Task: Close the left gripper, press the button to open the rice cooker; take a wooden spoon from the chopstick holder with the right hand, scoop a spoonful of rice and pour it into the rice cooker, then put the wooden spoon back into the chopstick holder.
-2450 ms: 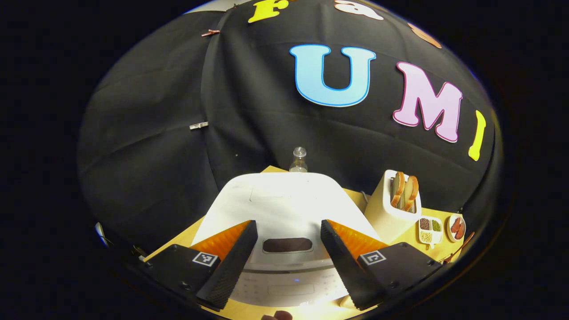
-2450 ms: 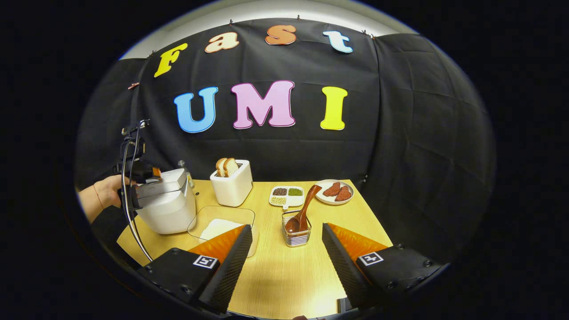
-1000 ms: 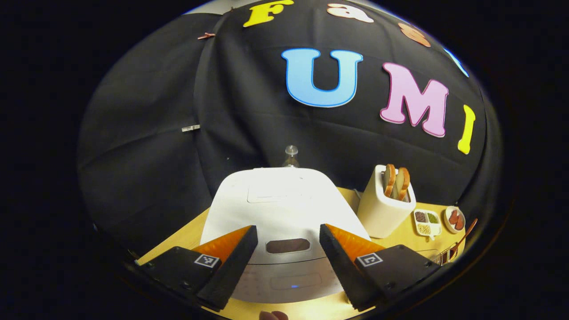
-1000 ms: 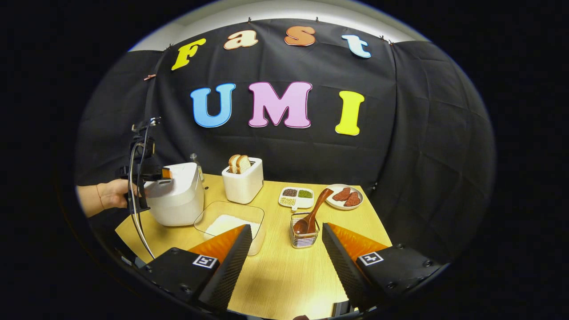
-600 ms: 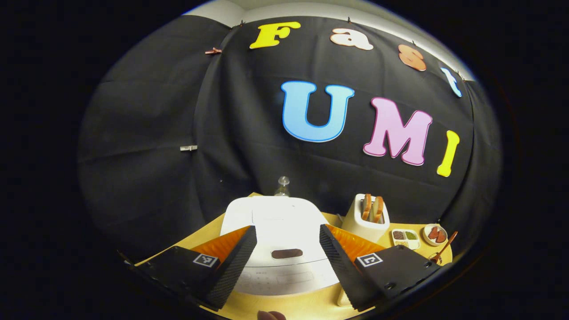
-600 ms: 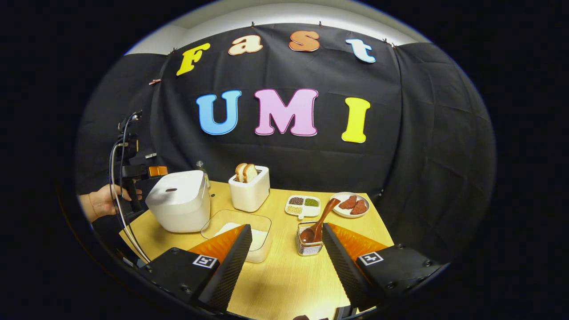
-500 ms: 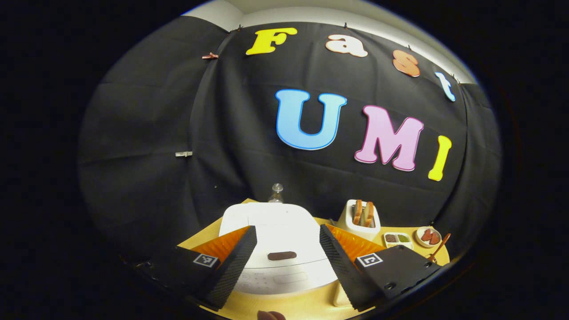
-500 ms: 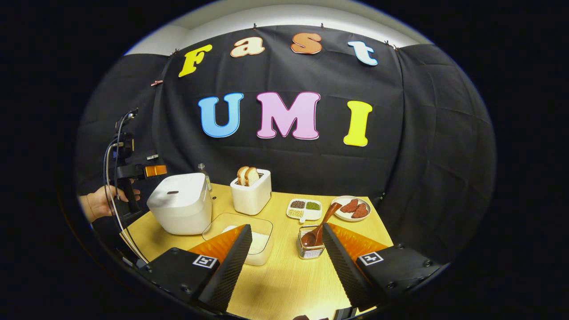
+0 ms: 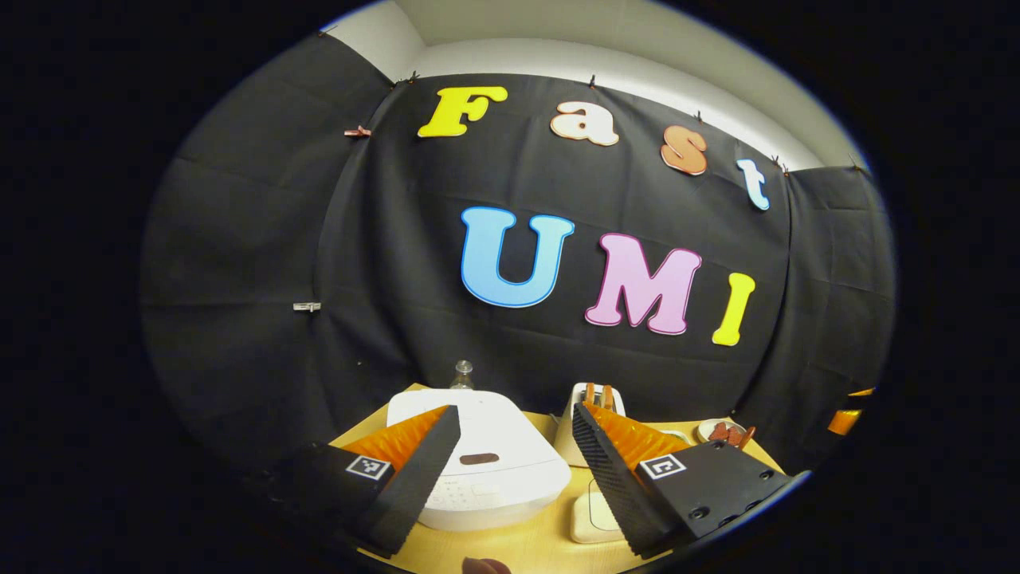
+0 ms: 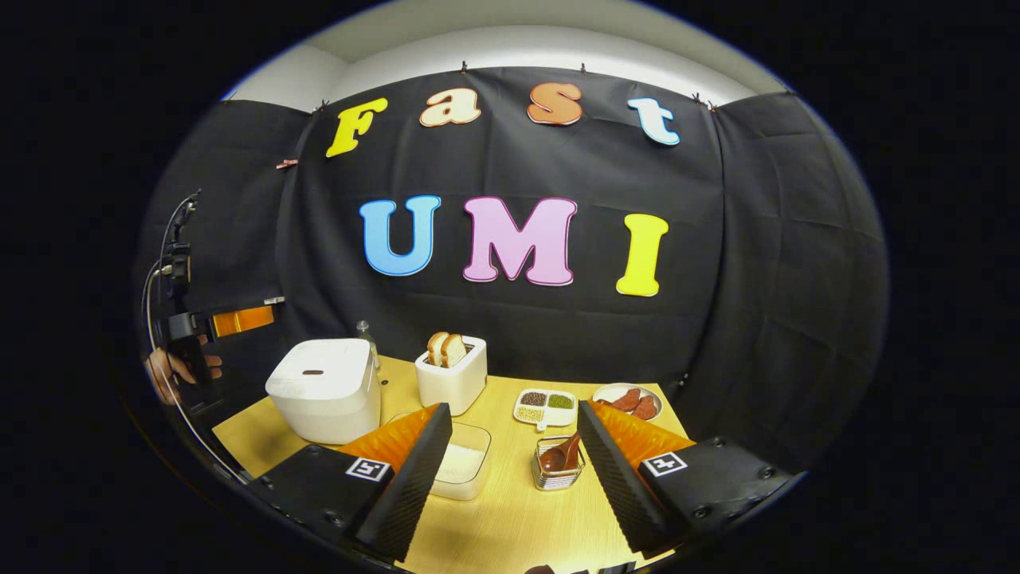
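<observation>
1. Since 2.5 s ago: left hand-held gripper lifted up and back from the rice cooker, now above it without touching; right hand-held gripper also raised, bench lower in its view.
2. Rice cooker: smooth white plastic, rounded box shape, lid shut, dark oval button on top; at 12 o'clock between the left fingers, at 10 o'clock in the right gripper view.
3. Wooden spoon: glossy brown wood, bowl up, leaning in the wire chopstick holder at 12 o'clock between the right fingers.
4. Clear rounded-square container of white rice just beside the left finger's tip in the right gripper view.
5. White boxy toaster with two bread slices; white divided dish of grains; round plate with reddish pieces; pale wood-grain bench.
6. Left hand-held gripper: spread wide, holding nothing; seen at 9 o'clock in the right gripper view, gripped by a hand.
7. Right hand-held gripper: spread wide, holding nothing, touching nothing.
</observation>
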